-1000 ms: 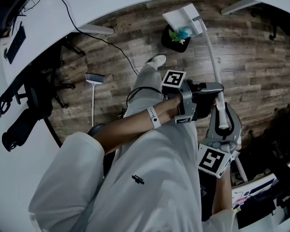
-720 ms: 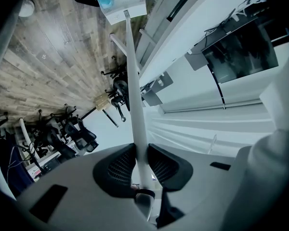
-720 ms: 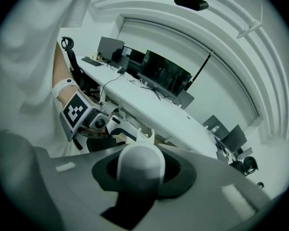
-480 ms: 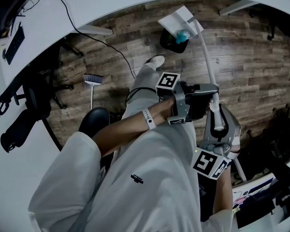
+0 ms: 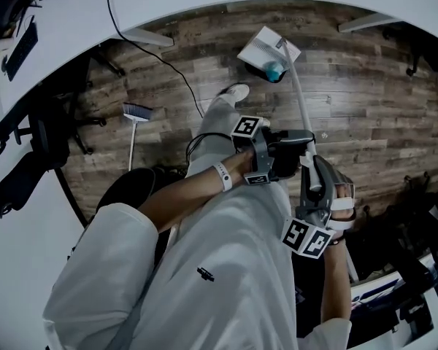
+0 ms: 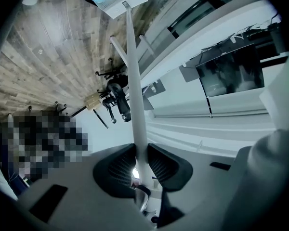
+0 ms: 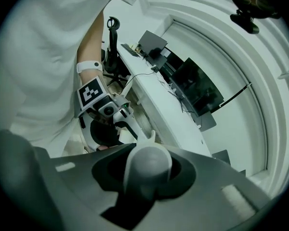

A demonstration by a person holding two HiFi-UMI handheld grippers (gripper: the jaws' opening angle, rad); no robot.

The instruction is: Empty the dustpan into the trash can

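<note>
A person is tipping a long-handled dustpan (image 5: 266, 48) over a dark trash can (image 5: 261, 68) that is sitting on the plank floor (image 5: 365, 108), far out beyond both grippers at the end of the white handle (image 5: 298, 100). The left gripper (image 5: 304, 154) is clamping the shaft between its ribbed pads (image 6: 116, 164). The right gripper (image 5: 317, 192), just behind it, is clenching the handle's rounded end. A teal scrap (image 5: 273, 70) is showing at the pan's lower edge, though whether it is already inside the can cannot be told.

Emptying cleanly probably means holding the pan's mouth over the opening while the rear gripper rolls the handle and the front one acts as the pivot. The smooth round shaft looks likely to twist in the pads unless both grips are firm.

A broom (image 5: 133, 115) is lying well off to the left of the left gripper, with an office chair (image 5: 29, 166) farther that way. A cable (image 5: 168, 68) is trailing across the floor. The person's shoe (image 5: 237, 92) is planted beside the can, short of the pan.
</note>
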